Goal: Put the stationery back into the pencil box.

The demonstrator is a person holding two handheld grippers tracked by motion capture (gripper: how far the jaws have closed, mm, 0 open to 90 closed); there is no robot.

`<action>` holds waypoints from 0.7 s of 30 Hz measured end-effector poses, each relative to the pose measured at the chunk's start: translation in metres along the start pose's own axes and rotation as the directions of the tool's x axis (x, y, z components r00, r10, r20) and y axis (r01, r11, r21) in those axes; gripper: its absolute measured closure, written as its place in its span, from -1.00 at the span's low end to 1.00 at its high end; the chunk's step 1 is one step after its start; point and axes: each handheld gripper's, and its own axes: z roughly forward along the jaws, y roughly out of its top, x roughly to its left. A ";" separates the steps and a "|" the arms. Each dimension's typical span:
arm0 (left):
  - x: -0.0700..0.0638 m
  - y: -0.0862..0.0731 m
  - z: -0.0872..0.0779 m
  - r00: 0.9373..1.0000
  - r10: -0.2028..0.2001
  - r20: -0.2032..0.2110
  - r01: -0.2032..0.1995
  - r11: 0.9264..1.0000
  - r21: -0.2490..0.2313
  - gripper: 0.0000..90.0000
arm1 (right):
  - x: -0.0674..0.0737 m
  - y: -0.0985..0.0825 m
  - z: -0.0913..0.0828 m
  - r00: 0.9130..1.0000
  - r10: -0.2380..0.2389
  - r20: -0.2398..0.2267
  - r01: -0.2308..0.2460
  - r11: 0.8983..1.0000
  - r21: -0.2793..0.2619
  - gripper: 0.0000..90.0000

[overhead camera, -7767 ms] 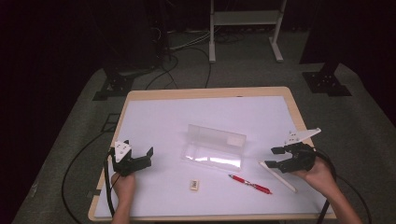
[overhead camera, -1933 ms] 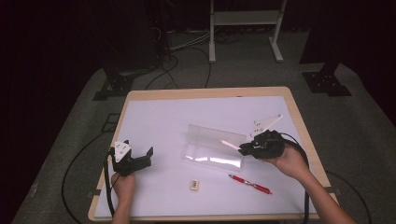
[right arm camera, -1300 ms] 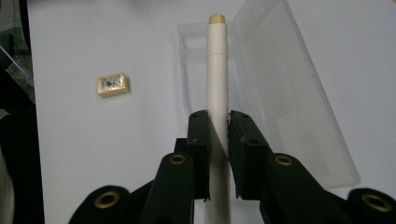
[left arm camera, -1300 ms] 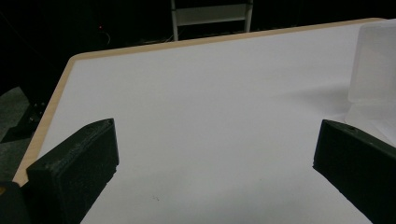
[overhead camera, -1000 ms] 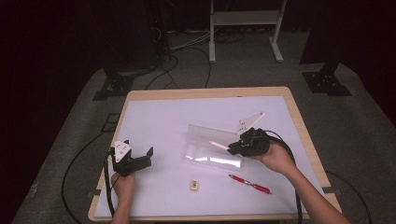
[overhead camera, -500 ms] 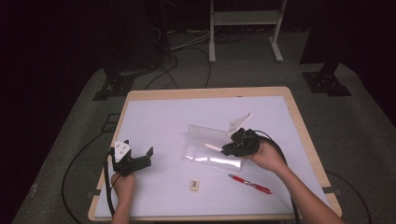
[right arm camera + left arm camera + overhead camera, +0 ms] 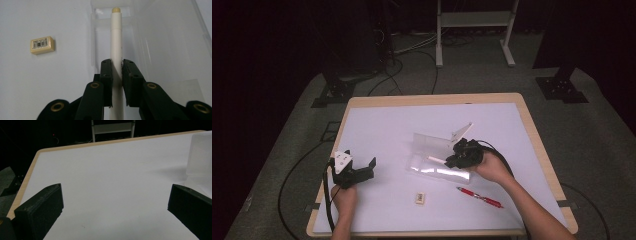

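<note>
Right hand-held gripper (image 7: 117, 72) clamped on a white pen (image 7: 116, 45), pen tip over the open clear plastic case (image 7: 437, 157) mid-surface, left hand-held gripper (image 7: 358, 170) resting wide apart, holding nothing, cream eraser (image 7: 42, 45) with a barcode label, print too small to read, red pen (image 7: 479, 196) nearby

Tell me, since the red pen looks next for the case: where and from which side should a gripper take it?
Grip the red pen mid-barrel, coming from straight above with jaws across its length. It lies flat and slantwise on the table, with bare surface on both sides.
</note>
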 end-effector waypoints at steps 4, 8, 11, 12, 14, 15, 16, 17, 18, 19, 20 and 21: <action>0.000 0.000 0.000 1.000 0.002 0.000 -0.002 1.000 0.000 -1.00 | -0.002 0.000 0.002 1.000 0.005 0.001 -0.005 1.000 0.006 0.74; 0.000 0.000 0.000 1.000 0.003 0.000 -0.003 1.000 0.000 -1.00 | -0.003 0.000 0.004 1.000 0.006 0.001 -0.006 1.000 0.013 0.74; 0.000 0.000 0.000 1.000 0.002 0.000 -0.002 1.000 0.000 -1.00 | -0.004 0.000 0.006 1.000 0.007 0.003 -0.007 1.000 0.014 0.74; 0.000 0.000 0.000 1.000 0.003 0.000 -0.003 1.000 0.000 -1.00 | -0.004 0.000 0.007 1.000 0.006 0.004 -0.006 1.000 0.015 0.74; 0.000 0.000 0.000 1.000 0.004 0.000 -0.004 1.000 0.000 -1.00 | -0.005 0.000 0.009 1.000 0.009 0.004 -0.009 1.000 0.019 0.74; 0.000 0.000 0.000 1.000 0.004 0.000 -0.004 1.000 0.000 -1.00 | -0.005 0.000 0.009 1.000 0.009 0.004 -0.009 1.000 0.019 0.74; 0.000 0.000 0.000 1.000 0.004 0.000 -0.004 1.000 0.000 -1.00 | -0.006 0.000 0.011 1.000 0.004 0.002 -0.004 1.000 0.026 0.74; 0.000 0.000 0.000 1.000 0.004 0.000 -0.004 1.000 0.000 -1.00 | -0.006 0.000 0.011 1.000 0.004 0.002 -0.004 1.000 0.026 0.74; 0.000 0.000 0.000 1.000 0.004 0.000 -0.004 1.000 0.000 -1.00 | -0.006 0.000 0.012 1.000 0.006 0.001 -0.006 1.000 0.031 0.74; 0.000 0.000 0.000 1.000 0.003 0.000 -0.003 1.000 0.000 -1.00 | -0.006 0.000 0.013 1.000 0.009 0.002 -0.009 0.999 0.034 0.74; 0.000 0.000 0.000 1.000 0.003 0.000 -0.003 1.000 0.000 -1.00 | -0.007 -0.001 0.015 1.000 0.012 0.001 -0.012 0.999 0.035 0.74; 0.000 0.000 0.000 1.000 0.003 0.000 -0.003 1.000 0.000 -1.00 | -0.007 -0.001 0.016 1.000 0.015 -0.001 -0.015 0.999 0.035 0.74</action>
